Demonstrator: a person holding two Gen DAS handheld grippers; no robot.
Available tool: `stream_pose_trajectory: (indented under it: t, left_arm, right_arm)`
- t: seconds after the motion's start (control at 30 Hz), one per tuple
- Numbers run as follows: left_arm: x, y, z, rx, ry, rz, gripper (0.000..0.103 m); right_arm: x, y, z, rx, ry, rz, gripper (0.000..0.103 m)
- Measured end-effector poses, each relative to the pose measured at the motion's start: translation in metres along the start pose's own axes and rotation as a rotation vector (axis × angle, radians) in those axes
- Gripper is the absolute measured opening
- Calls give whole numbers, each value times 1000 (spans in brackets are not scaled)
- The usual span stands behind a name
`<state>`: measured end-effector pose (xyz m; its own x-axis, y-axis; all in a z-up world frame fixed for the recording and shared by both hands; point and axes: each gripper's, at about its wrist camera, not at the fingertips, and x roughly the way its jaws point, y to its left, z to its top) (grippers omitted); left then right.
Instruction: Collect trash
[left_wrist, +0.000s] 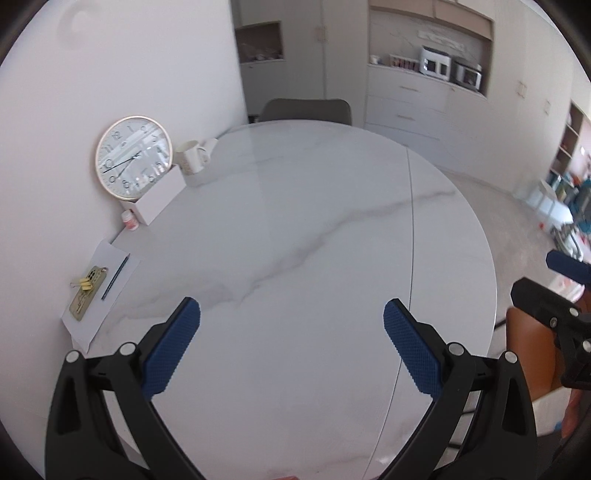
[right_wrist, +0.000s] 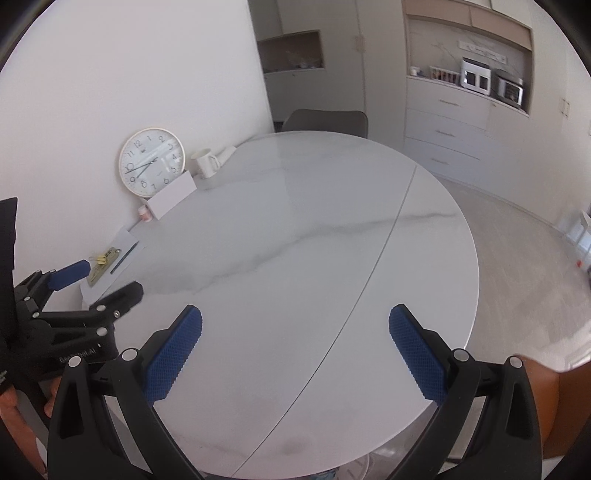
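Observation:
My left gripper (left_wrist: 291, 314) is open and empty above a round white marble table (left_wrist: 314, 229). My right gripper (right_wrist: 295, 317) is open and empty over the same table (right_wrist: 314, 229). The left gripper also shows at the left edge of the right wrist view (right_wrist: 107, 280), open. Part of the right gripper shows at the right edge of the left wrist view. No clear piece of trash shows on the table. A sheet of paper (left_wrist: 99, 295) with a gold phone case (left_wrist: 86, 291), yellow clips and a pencil lies at the table's left edge.
A round clock (left_wrist: 135, 160) leans on the wall behind a white box (left_wrist: 160, 201). A white mug (left_wrist: 190, 157) and a small pink-capped bottle (left_wrist: 130, 219) stand nearby. A grey chair (left_wrist: 306, 110) is at the far side. An orange chair (left_wrist: 532, 350) is at the right.

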<state>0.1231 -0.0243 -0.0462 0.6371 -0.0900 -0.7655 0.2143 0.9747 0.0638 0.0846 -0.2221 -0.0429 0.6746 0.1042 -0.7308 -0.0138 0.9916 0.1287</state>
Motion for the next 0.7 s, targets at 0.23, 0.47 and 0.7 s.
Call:
stream_pose_trajectory:
  t: [0.23, 0.47, 0.7]
  left_arm:
    - [-3, -1, -7, 0, 17, -30, 95]
    - [-9, -3, -14, -32, 12, -3, 95]
    - [-17, -2, -22, -69, 9, 27, 95]
  right_arm:
    - [0, 6, -13, 18, 27, -22, 101]
    - [-1, 4, -24, -6, 50, -9, 101]
    - [-7, 1, -29, -39, 56, 14, 101]
